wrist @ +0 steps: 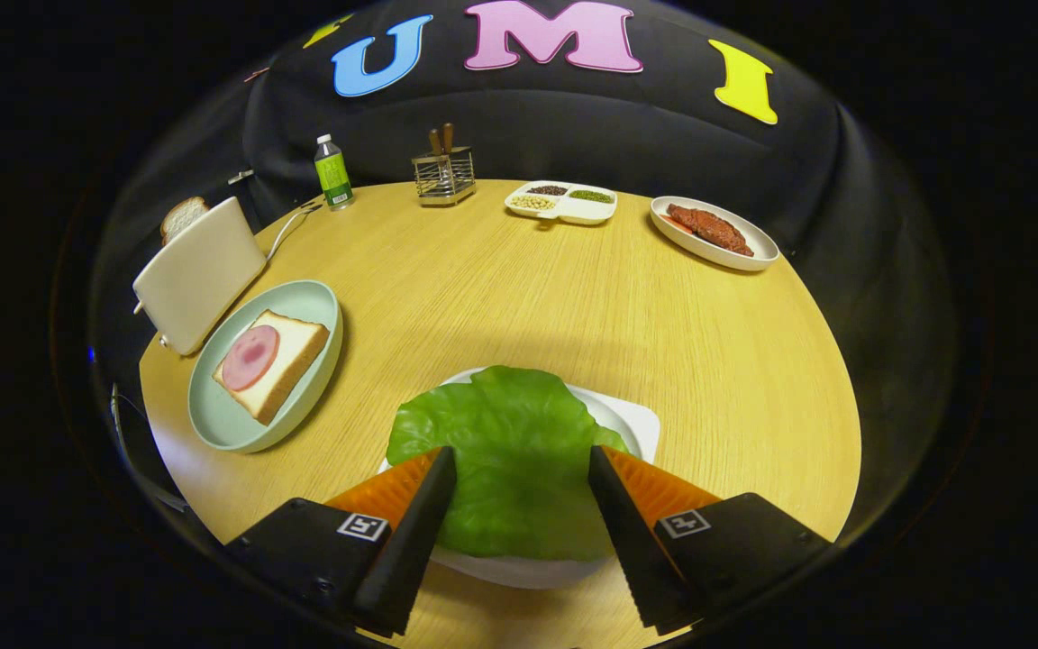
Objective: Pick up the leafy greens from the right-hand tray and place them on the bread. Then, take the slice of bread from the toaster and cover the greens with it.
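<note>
The gripper [522,455] hangs over the near edge of a round wooden table [519,297] with its fingers spread wide and nothing clamped between them. The lettuce leaf [510,451] lies on a white tray [636,424] directly between and just ahead of the fingers; each fingertip sits over an outer edge of the leaf, and contact with it cannot be confirmed. To the left of the fingers, a pale green plate [303,302] carries one slice of bread [289,361] topped with a round slice of ham [250,357]. Just beyond that plate stands a white toaster [199,275], with a second bread slice [182,216] protruding from its top. Along the far edge of the table, from left to right: a bottle [332,171] with a green label, whose print is too small to read; a wire cutlery holder [444,173] containing wooden-handled utensils; a white divided dish [562,203] with pale beans, dark grains and green grains in separate compartments; and a white oval plate [715,236] holding reddish-brown meat [710,227]. A square black-and-white marker [363,526] is fixed to the body behind each finger. No brand name is legible anywhere on the table.
</note>
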`<state>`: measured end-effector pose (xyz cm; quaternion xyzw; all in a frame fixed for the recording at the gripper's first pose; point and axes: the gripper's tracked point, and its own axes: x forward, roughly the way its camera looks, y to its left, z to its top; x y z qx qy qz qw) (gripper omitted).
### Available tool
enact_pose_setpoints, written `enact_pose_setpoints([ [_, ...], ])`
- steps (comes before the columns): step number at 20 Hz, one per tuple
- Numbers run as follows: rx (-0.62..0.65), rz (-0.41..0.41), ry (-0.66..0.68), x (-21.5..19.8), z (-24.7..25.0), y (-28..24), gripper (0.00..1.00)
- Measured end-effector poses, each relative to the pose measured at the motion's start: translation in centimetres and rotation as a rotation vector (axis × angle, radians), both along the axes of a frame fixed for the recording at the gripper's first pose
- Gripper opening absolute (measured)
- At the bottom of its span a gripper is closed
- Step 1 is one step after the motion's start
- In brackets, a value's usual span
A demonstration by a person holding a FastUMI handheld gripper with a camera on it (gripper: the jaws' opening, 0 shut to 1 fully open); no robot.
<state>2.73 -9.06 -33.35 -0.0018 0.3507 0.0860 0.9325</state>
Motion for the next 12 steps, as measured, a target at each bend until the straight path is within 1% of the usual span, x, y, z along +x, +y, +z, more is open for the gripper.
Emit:
enact_pose_setpoints([
  [1,-0.001,0.009,0.005,0.1,-0.3,0.2,0.89],
  [2,-0.001,0.018,0.001,-0.1,-0.2,0.4,0.89],
  [3,-0.004,0.031,-0.003,-0.2,-0.2,0.7,0.81],
  [4,-0.002,0.056,-0.012,-0.3,-0.1,1.1,0.77],
  [5,-0.006,0.075,-0.016,-0.5,-0.1,1.6,0.64],
  [6,-0.001,0.09,-0.019,-0.5,0.0,1.9,0.55],
  [8,-0.006,0.107,-0.028,-0.6,-0.1,2.4,0.32],
  [9,-0.008,0.112,-0.029,-0.7,-0.1,2.6,0.23],
  [12,0.0,0.124,-0.029,-0.6,0.0,2.9,0.1],
])
